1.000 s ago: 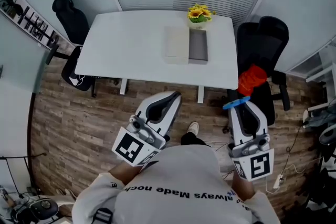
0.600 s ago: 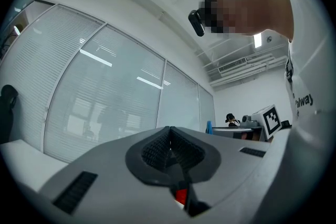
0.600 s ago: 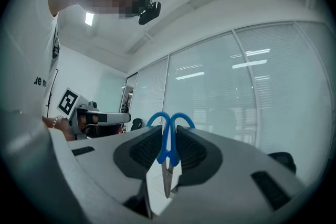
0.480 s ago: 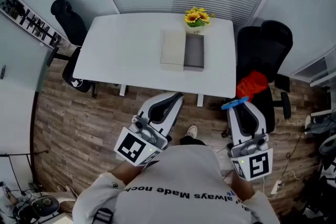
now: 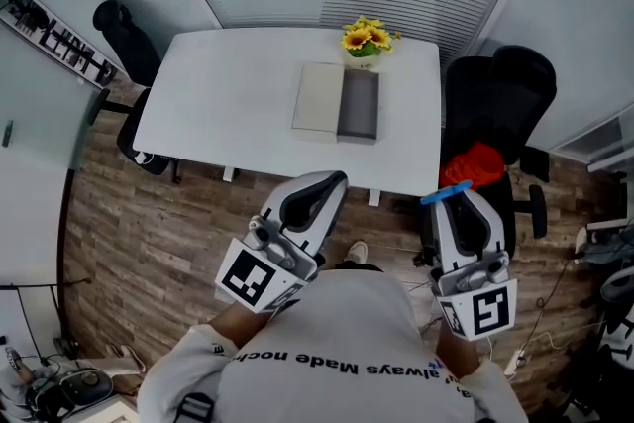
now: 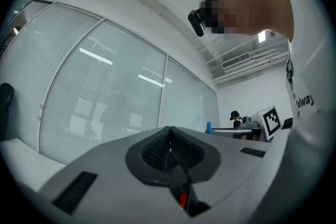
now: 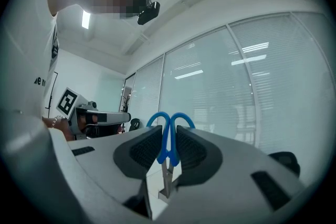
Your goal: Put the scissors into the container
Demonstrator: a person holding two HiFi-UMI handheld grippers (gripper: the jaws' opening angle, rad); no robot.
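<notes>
R gripper (image 7: 168, 153) clamped on blue scissors (image 7: 167, 134), handles fwd. L gripper (image 6: 169, 145) pressed together, empty. Container (image 5: 359, 104) on white table (image 5: 228, 84), well apart from both.

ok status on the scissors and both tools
Left tool shut, empty. Right tool shut on scissors, blue handles sticking out past the tips. Container on table ahead, scissors not yet in.

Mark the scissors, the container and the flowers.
scissors (image 7: 167, 142): right gripper view, blue handles.
container (image 5: 359, 104): head view, bare grey floor.
flowers (image 5: 363, 39): head view, yellow blooms.
</notes>
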